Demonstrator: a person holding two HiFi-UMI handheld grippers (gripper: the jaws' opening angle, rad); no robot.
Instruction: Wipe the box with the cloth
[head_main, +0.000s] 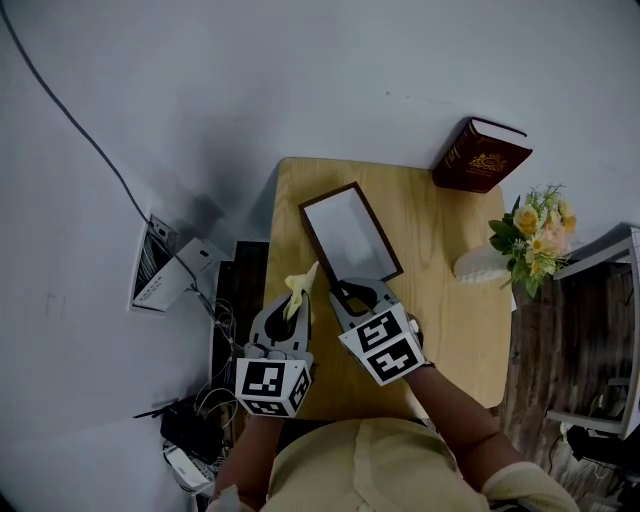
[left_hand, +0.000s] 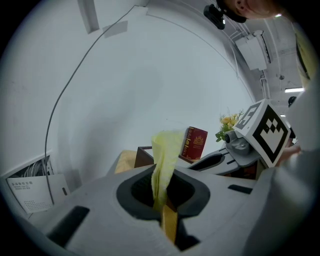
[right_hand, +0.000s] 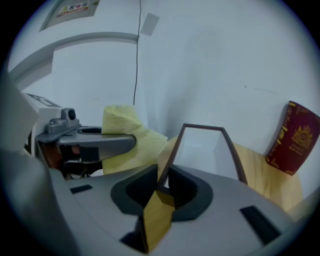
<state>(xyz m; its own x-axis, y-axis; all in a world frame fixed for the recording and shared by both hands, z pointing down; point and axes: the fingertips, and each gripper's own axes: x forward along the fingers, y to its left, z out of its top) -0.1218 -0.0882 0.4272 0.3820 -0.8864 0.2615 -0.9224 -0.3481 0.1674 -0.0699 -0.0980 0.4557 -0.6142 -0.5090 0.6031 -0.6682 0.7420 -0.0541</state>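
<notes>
An open box (head_main: 350, 238) with a dark brown rim and white inside lies on the wooden table (head_main: 450, 310). My right gripper (head_main: 352, 292) is at the box's near end. In the right gripper view the box's (right_hand: 207, 150) near corner wall runs in between the jaws, and the right gripper (right_hand: 161, 187) is shut on it. My left gripper (head_main: 290, 312) sits just left of the box, shut on a yellow cloth (head_main: 299, 289). The cloth (left_hand: 165, 155) sticks up from the left gripper's (left_hand: 162, 200) jaws, apart from the box.
A dark red book (head_main: 482, 155) stands at the table's far right corner. A white vase of flowers (head_main: 530, 240) is at the right edge. Cables and a power strip (head_main: 200, 400) lie on the floor to the left, near a leaflet (head_main: 155, 265). A shelf (head_main: 600, 330) stands at the right.
</notes>
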